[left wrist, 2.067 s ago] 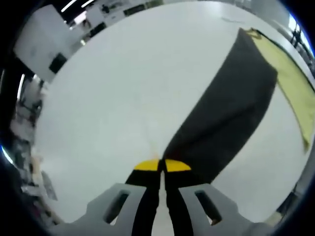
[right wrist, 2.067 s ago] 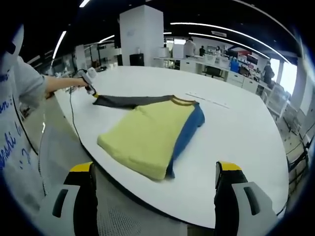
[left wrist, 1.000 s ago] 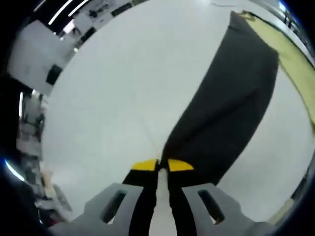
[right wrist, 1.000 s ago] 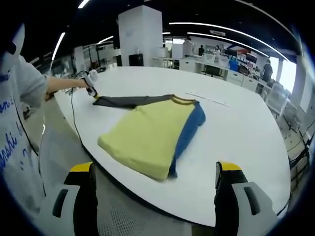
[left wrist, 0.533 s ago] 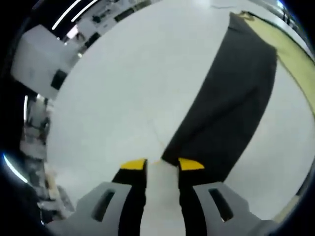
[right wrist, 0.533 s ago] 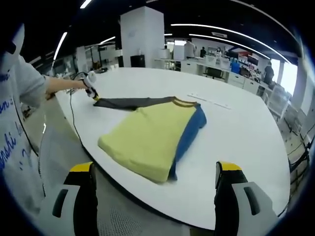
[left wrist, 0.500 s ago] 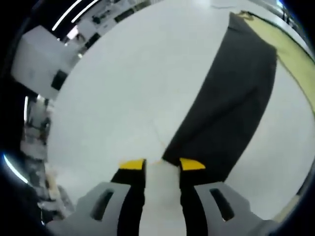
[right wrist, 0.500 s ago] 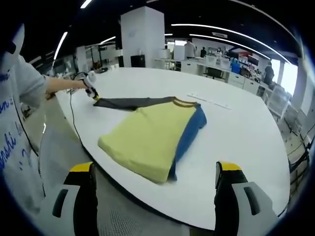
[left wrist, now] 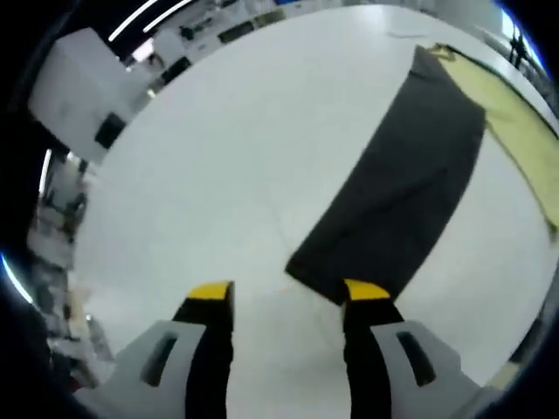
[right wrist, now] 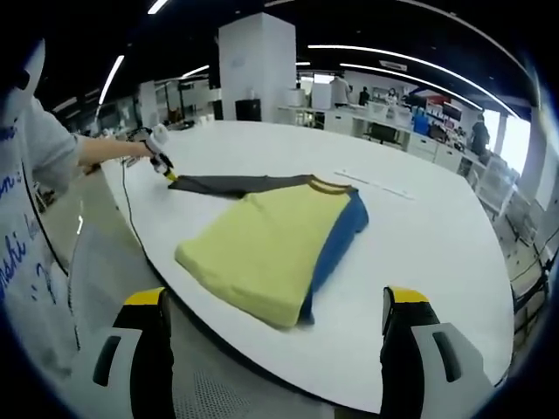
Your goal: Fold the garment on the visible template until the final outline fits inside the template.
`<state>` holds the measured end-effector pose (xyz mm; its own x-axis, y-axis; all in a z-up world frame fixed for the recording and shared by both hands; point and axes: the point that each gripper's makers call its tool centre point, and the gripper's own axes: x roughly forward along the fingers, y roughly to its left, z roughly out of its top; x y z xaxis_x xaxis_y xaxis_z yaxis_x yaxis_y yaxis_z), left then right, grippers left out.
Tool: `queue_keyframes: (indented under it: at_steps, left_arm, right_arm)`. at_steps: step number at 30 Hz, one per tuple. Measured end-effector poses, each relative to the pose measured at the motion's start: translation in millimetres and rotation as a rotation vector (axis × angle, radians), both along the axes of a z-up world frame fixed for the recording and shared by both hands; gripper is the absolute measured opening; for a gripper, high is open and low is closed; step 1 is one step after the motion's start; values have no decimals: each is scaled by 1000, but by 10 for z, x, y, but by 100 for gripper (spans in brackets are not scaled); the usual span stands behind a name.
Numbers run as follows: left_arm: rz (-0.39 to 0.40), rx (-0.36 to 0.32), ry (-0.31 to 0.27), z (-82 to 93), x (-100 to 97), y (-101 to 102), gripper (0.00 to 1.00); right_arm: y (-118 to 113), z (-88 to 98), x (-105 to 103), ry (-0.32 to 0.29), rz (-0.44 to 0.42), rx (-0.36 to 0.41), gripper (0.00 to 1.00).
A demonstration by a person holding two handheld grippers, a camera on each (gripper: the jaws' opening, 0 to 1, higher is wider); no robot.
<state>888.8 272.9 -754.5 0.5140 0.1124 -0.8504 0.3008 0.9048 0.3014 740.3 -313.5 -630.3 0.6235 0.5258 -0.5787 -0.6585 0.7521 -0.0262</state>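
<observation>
Left hand-held gripper (left wrist: 286, 293) stands open at the dark sleeve's (left wrist: 397, 205) cuff; right hand-held gripper (right wrist: 272, 301) is open too. Shirt (right wrist: 275, 240) lies mid-frame on the desk (right wrist: 419, 236) — sleeve spread out, folding unfinished.

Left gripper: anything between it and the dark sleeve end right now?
Nothing visible. The left gripper is open just short of the dark sleeve cuff, which lies flat on the bare white table; its right jaw tip overlaps the cuff edge. The yellow body lies farther off.
</observation>
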Motion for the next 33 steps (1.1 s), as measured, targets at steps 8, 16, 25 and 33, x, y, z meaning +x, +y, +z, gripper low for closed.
queue_keyframes:
  at_steps: [8,16,25,33]
  left_arm:
    - [17,-142,-87,140,-24,-296,57]
    - [-25,-197,-119,260,-37,-549,70]
    - [-73,-277,-151,332,-113,-830,82]
    - [-88,-322,-138,340,-220,-964,92]
  right_arm:
    - [-18,4,-19,-8,2,9,100]
    - [-35,4,-38,-14,6,11,100]
    - [-39,13,-42,-23,11,12,100]
    - [-39,17,-49,-27,20,11,100]
